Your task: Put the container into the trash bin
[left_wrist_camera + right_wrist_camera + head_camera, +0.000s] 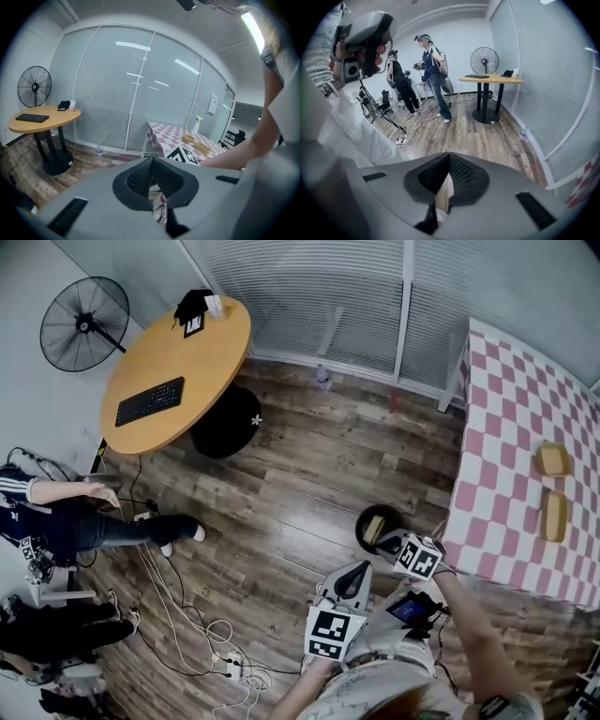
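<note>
From the head view, a wooden plank floor (309, 465) is seen from above, closed off at the far side by a glass wall hung with blinds (309, 296). A round wooden table (202, 357) with a keyboard (149, 400) on it is set at the far left, and a standing fan (84, 324) is placed just left of it. Cables (187, 615) are spread over the near left of the floor. At the right, a table with a pink-and-white checked cloth (506, 474) is seen, with two spare containers (553, 459) laid on it. A black trash bin (360, 532) stands on the floor just left of that table, and the container (374, 527) is seen lying inside it. The right gripper (386, 542) is held at the bin's near edge, and the left gripper (359, 570) just nearer.

In the left gripper view, the left jaws are seen pressed together with nothing between them. The blinds, the round table and a small bottle (99, 150) at the foot of the wall are shown beyond.

In the right gripper view, the right jaws are likewise closed and empty. Open floor and two standing people (417, 75) are shown at the far end.
</note>
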`<state>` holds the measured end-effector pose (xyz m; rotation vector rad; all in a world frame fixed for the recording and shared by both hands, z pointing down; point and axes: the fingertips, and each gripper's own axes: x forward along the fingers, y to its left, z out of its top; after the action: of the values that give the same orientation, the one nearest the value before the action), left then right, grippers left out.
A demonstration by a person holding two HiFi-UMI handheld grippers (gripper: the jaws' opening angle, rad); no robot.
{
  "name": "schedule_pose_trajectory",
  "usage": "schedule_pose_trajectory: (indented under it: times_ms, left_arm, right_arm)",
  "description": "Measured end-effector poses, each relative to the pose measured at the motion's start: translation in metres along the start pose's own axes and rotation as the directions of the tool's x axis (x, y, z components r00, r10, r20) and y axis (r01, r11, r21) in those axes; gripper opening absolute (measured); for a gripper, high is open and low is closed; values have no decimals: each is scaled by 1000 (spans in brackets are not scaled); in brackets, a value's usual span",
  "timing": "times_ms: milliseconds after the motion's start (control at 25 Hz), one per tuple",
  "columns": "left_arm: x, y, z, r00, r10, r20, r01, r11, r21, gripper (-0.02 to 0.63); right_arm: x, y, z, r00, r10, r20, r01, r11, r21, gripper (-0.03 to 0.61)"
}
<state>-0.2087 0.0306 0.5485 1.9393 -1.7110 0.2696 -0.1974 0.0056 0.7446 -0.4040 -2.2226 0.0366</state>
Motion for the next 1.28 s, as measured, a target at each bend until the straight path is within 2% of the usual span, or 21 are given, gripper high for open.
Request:
schedule_pose_trajectory:
  times_ms: [360,560,760,1000,1280]
  left_arm:
    - [-8,-7,5,1000,-15,15,15,999,32,6]
    - [-12,-6,15,999,-7,54,4,999,50,6]
    - [-16,-7,27,996,12,89,-18,998,68,6]
    - [-24,-13,53,986,38,164,-49,997,63,6]
    - [-38,-22,103,951,43,307,-93,984,149,6]
  right_arm:
    - [-65,15,52,988,-103,115,110,992,-58,-6]
    - [-103,22,88,959,-179,219,197,979,-62,-6]
    - [-139,32,123,903,-237,357,263,964,-24,-6]
    - [-179,40,148,834,-292,469,321,947,19,-6]
    - [-242,42,190,697,-370,615,392,914,106,-6]
